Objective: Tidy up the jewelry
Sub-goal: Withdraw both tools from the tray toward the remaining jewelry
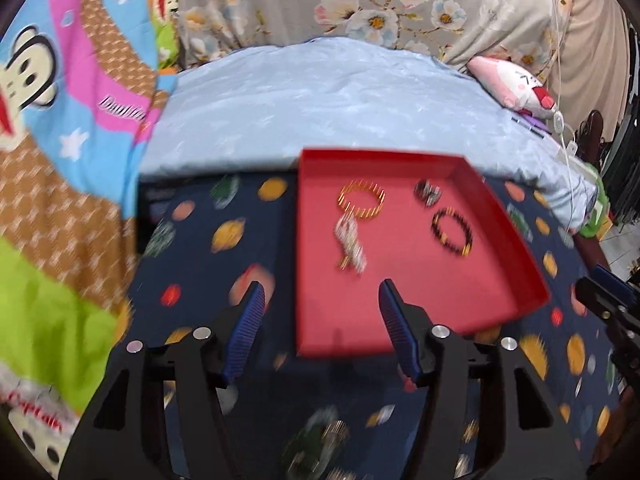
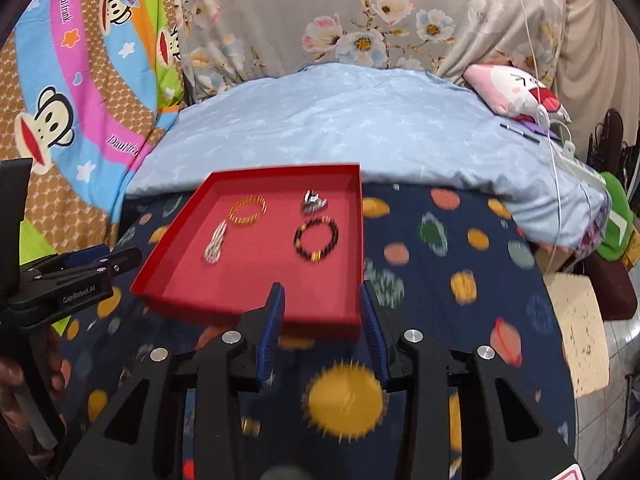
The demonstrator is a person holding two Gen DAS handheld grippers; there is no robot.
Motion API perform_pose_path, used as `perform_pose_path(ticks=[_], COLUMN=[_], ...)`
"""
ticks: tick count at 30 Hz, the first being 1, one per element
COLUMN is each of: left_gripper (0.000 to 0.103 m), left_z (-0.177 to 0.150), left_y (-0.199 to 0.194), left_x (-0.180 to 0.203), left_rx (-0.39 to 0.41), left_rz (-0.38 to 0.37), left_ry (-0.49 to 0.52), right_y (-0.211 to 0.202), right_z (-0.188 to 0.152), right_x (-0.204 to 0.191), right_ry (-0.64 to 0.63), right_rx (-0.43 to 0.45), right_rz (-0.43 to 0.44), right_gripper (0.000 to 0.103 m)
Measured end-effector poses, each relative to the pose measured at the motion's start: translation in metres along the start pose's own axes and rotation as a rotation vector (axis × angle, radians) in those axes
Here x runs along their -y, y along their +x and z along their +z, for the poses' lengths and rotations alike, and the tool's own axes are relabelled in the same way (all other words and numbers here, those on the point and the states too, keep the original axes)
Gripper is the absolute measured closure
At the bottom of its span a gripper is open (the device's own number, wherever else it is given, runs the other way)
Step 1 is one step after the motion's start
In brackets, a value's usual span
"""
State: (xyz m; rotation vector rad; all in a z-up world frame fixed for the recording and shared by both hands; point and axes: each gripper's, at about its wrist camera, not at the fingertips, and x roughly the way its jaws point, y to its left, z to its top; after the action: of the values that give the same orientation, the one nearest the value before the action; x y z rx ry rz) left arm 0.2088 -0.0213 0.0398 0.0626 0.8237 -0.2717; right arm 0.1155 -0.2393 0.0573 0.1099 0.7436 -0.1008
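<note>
A red tray (image 1: 500, 312) (image 2: 248, 308) lies on a dark planet-print cloth. In it are a gold beaded bracelet (image 1: 362, 201) (image 2: 247, 210), a silver piece (image 1: 351, 246) (image 2: 215, 243), a black beaded bracelet (image 1: 452, 232) (image 2: 316, 238) and a small silver and black piece (image 1: 427, 192) (image 2: 313, 202). My left gripper (image 1: 322, 300) is open and empty over the tray's near left edge. My right gripper (image 2: 322, 300) is open and empty at the tray's near right corner. Each gripper shows at the edge of the other's view.
The planet-print cloth (image 2: 440, 264) covers the surface in front of a light blue quilt (image 2: 340, 120). A pink plush toy (image 2: 516, 88) and white cables (image 2: 560, 152) lie at the far right. A cartoon monkey blanket (image 2: 80, 92) hangs at the left.
</note>
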Motion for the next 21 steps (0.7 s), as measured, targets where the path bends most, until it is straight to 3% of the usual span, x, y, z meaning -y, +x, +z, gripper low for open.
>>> perform_pose_path(ticks=[11, 21], left_gripper=[0.045, 0.039], left_z=[-0.093, -0.129], left_y=[-0.026, -0.022], left_x=[-0.033, -0.022], left_rx=[-0.133, -0.189], left_rz=[0.013, -0.015], left_ry=[-0.069, -0.076], right_y=[-0.031, -0.024], right_z=[-0.082, -0.117], right_x=[-0.023, -0.037], right_ry=[0.012, 0.006], right_rx=[-0.104, -0.174], right_rz=[0.017, 0.029], right_gripper=[0.065, 0.065])
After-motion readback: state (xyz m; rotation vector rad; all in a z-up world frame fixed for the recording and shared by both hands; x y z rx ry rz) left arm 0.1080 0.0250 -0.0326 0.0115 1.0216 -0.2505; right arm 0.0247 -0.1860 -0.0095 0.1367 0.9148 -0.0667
